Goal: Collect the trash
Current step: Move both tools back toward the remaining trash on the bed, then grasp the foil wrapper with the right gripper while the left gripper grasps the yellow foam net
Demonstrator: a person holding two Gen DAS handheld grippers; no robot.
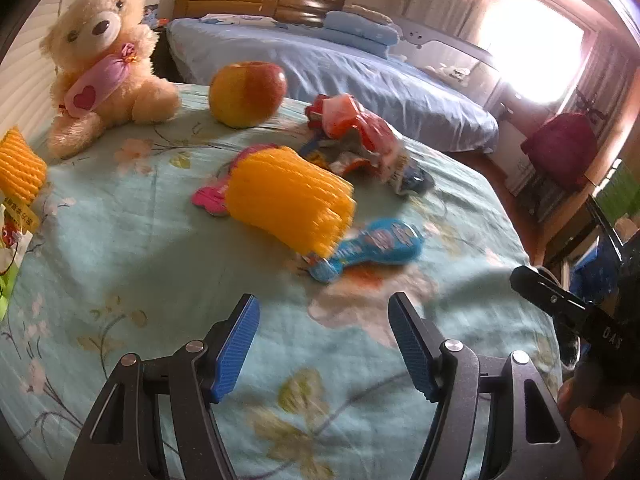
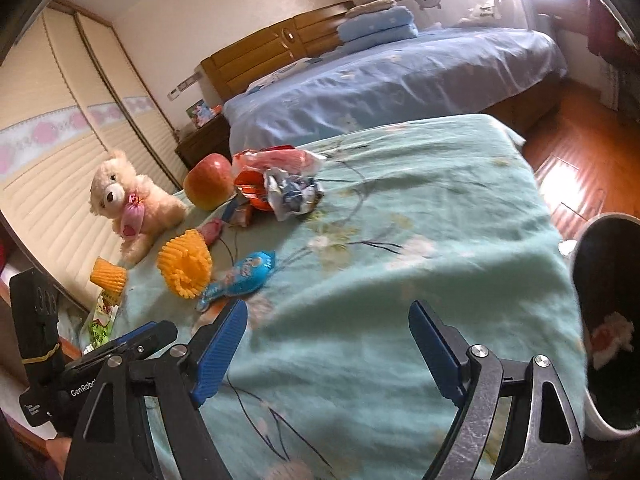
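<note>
Floral green bedding [image 2: 400,200] covers the bed, and nearest, both the left claw [image 1: 324,344] and the right claw [image 2: 328,354] hang released and empty above it. Farther on lie a blue wrapper [image 1: 376,246], an orange foam net [image 1: 288,204] and crumpled wrappers [image 1: 356,136]; a trash bin [image 2: 600,320] stands at the right edge.

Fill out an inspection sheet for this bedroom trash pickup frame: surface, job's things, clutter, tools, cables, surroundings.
Surface: teal floral bedspread, wrinkled.
Job's things: yellow foam net lying over a pink wrapper; blue wrapper beside it; crumpled wrapper pile; second foam net at the bed's edge; bin with scraps inside.
Clutter: teddy bear, apple.
Tools: left tool open, empty; right tool open, empty.
Cables: nothing seen.
Surroundings: blue bed, wooden floor.
</note>
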